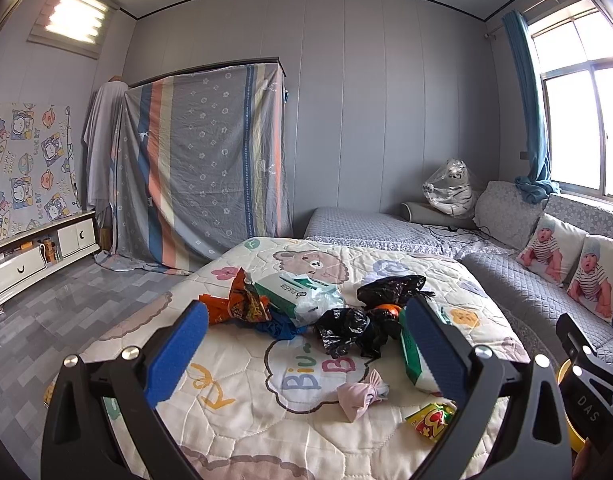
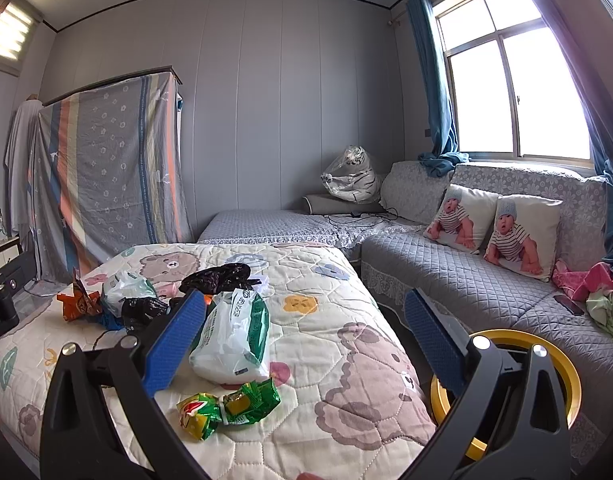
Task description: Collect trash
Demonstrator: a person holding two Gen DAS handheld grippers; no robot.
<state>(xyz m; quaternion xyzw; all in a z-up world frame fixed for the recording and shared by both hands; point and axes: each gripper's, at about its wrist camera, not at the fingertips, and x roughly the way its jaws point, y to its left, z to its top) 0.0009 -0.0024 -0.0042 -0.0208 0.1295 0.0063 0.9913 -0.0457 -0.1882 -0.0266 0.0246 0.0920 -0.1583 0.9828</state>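
Trash lies scattered on a cartoon quilt [image 1: 242,400]. An orange snack wrapper [image 1: 234,304], a white-green plastic pack [image 1: 298,292], two black bags [image 1: 350,328] and a pink crumpled wad [image 1: 360,394] are ahead of my left gripper [image 1: 306,352], which is open and holds nothing. In the right wrist view a second white-green pack [image 2: 234,340] and a green-yellow wrapper [image 2: 230,404] sit just in front of my right gripper [image 2: 304,342], open and holding nothing. A yellow-rimmed bin [image 2: 526,392] stands on the floor, partly hidden behind the right finger.
A grey quilted sofa [image 2: 486,280] with two baby-print pillows [image 2: 522,236], a phone [image 2: 568,304] and loose clothes runs along the right. A sheet-draped wardrobe [image 1: 202,160] and a low white cabinet [image 1: 34,256] stand at the left, with bare floor between.
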